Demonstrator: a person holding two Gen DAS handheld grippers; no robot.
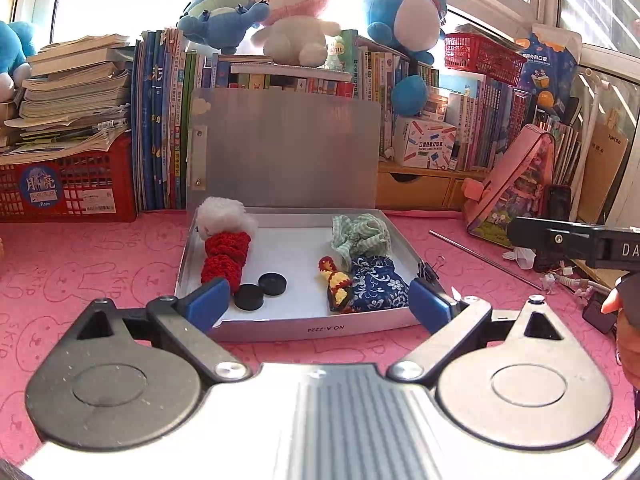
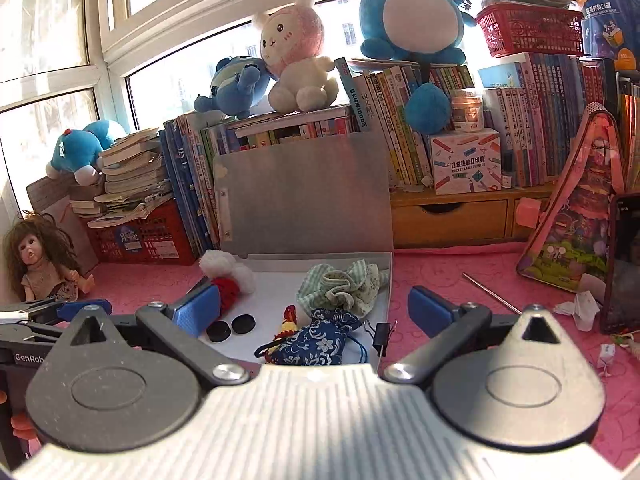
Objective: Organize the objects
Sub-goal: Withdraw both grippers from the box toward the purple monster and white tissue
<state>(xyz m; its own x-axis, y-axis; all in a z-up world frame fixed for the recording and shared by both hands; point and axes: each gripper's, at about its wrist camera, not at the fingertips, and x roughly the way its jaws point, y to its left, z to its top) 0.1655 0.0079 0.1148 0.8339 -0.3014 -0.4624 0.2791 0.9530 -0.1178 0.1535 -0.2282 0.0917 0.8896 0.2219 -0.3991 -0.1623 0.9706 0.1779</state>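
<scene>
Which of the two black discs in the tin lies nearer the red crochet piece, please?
The front disc almost touches the red crochet piece; the other disc sits behind it, further toward the tin's middle.

The blue pouch (image 1: pixel 378 284) covers most of the yellow crochet piece (image 1: pixel 335 282) (its shape stays unclear).

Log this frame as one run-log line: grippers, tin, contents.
left gripper: open, empty | right gripper: open, empty | metal tin: lid up | inside: black discs, blue floral pouch, green scrunchie

Sunlit windows (image 2: pixel 60 32) back crowded book rows (image 1: pixel 168 120) above a pink tablecloth (image 1: pixel 80 264) and wooden drawers (image 2: pixel 452 216).
</scene>
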